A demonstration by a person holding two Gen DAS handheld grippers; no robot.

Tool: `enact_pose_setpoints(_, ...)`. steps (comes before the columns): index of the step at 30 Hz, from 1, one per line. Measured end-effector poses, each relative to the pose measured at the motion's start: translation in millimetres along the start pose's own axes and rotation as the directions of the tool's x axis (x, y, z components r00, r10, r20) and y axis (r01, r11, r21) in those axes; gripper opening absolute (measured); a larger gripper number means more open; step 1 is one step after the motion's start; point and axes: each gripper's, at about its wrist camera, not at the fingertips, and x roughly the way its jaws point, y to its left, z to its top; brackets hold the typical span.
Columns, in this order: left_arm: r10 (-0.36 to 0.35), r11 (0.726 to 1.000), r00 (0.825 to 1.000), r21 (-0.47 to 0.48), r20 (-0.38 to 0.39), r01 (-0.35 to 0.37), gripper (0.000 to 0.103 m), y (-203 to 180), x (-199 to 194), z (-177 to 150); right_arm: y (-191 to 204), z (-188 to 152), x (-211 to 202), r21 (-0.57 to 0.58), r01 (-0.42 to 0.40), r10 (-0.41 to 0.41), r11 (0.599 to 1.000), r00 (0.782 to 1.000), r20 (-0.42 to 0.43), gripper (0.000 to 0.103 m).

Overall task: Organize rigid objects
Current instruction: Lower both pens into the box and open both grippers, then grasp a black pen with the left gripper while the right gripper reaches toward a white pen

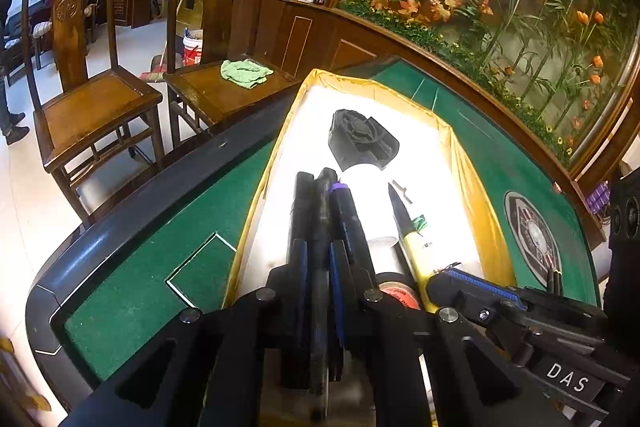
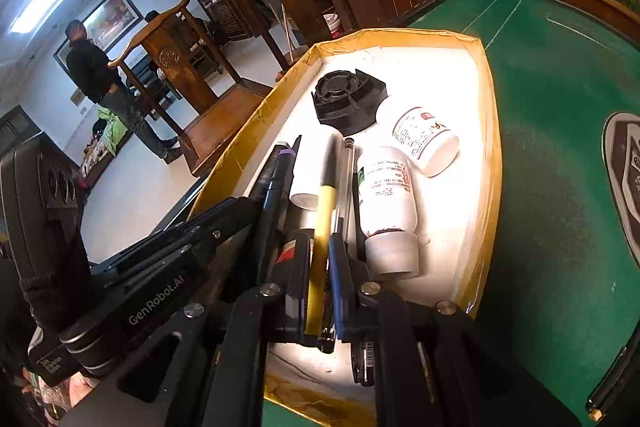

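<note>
Clenched around a dark pen (image 1: 320, 267), the left gripper (image 1: 319, 263) hangs low over a white tray (image 1: 436, 151) with gold-taped walls that sits on the green desk (image 1: 132, 287). Just beside it the right gripper (image 2: 320, 263) grasps a yellow-barrelled pen (image 2: 325, 211) over the same tray. Farther along the tray floor lie a black ridged plastic part (image 2: 348, 103), two white labelled bottles (image 2: 386, 203) side by side, and a purple-banded marker (image 2: 280, 167) near the left wall.
</note>
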Motion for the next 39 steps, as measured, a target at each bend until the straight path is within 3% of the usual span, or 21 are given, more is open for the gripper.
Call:
enact_pose_setpoints(4,-0.014,1.0,1.0,-0.003,0.014,0.014,0.048,-3,-8,-2,0,0,-3,-0.007,-0.011,0.011,1.0,1.0,0.0,0.012)
enact_pose_setpoints(15,-0.057,0.998,0.995,0.027,0.083,0.055,0.048,-24,-46,-3,-10,-6,-51,0.015,-0.014,0.013,1.0,0.996,0.086,0.015)
enact_pose_setpoints(23,-0.124,0.987,0.988,0.112,0.096,0.113,0.048,-66,-70,-13,-38,-22,-99,0.049,-0.035,0.028,0.998,0.99,0.138,0.016)
enact_pose_setpoints(33,-0.2,0.947,0.98,0.26,0.017,0.189,0.048,-147,-65,-41,-147,-69,-177,0.217,0.034,-0.082,0.976,0.973,0.217,0.02)
enact_pose_setpoints(39,-0.231,0.897,0.97,0.368,-0.081,0.244,0.048,-200,-53,-67,-209,-93,-208,0.33,0.062,-0.145,0.942,0.962,0.233,0.025)
